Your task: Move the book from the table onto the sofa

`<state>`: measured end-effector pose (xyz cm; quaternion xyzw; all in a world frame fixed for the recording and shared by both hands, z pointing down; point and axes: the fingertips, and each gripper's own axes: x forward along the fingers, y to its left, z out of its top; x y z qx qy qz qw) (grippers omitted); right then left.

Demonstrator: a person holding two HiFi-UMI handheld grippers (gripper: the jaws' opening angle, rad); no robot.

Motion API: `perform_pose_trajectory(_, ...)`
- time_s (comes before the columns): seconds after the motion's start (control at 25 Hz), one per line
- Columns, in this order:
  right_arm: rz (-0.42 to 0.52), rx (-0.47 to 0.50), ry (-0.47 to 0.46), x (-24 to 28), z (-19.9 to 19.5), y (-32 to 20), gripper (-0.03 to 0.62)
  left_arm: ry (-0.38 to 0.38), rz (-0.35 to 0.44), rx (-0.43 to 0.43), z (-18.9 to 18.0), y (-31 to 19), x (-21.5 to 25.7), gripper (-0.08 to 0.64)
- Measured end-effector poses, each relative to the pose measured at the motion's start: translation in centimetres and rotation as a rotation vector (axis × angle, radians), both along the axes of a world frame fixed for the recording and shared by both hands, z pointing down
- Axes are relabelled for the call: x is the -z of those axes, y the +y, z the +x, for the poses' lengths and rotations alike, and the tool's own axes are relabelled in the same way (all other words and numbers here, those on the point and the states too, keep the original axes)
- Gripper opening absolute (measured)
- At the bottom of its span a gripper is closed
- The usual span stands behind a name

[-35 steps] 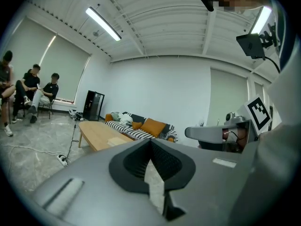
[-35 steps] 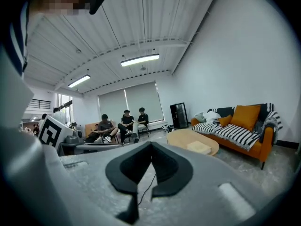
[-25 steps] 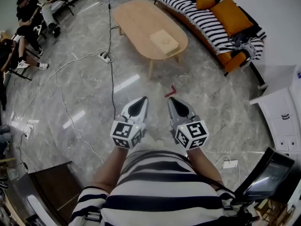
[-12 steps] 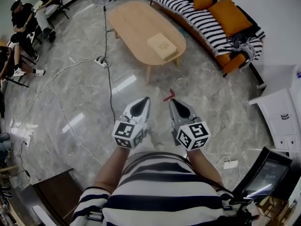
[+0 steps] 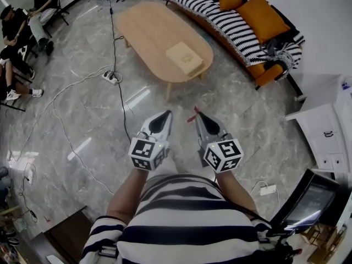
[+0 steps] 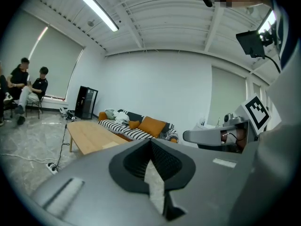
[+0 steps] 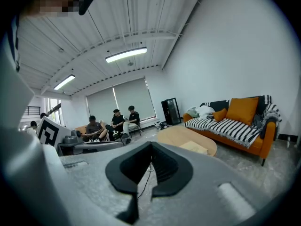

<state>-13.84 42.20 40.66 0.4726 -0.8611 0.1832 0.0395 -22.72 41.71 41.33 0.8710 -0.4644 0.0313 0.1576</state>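
A tan book (image 5: pixel 183 58) lies on the near end of the oval wooden table (image 5: pixel 148 29), also seen as the book (image 7: pixel 194 147) on the table (image 7: pixel 176 136) in the right gripper view. The orange sofa (image 5: pixel 263 70) with a striped cover stands behind the table at the right. My left gripper (image 5: pixel 166 114) and right gripper (image 5: pixel 198 115) are held side by side over the floor, well short of the table, both shut and empty. In the left gripper view the table (image 6: pixel 89 134) and sofa (image 6: pixel 136 128) lie ahead.
Cables and a power strip (image 5: pixel 109 77) run across the marble floor left of the table. People sit on chairs (image 5: pixel 22 21) at the far left. A white cabinet (image 5: pixel 324 128) stands at the right. A red scrap (image 5: pixel 192 117) lies on the floor ahead.
Both grippers and the person have moved forward toward the table. The table and book now sit nearer and further left in the head view.
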Motion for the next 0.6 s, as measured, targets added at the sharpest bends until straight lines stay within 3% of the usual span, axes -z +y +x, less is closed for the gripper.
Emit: perform_pose_trajectory(0.6, -0.028, -0.061, 0.04, -1.5, -3.8, -5.4, -0.006, 0.01, -0.046, -0.067, -3.8, -5.6, -1.8, 0.002)
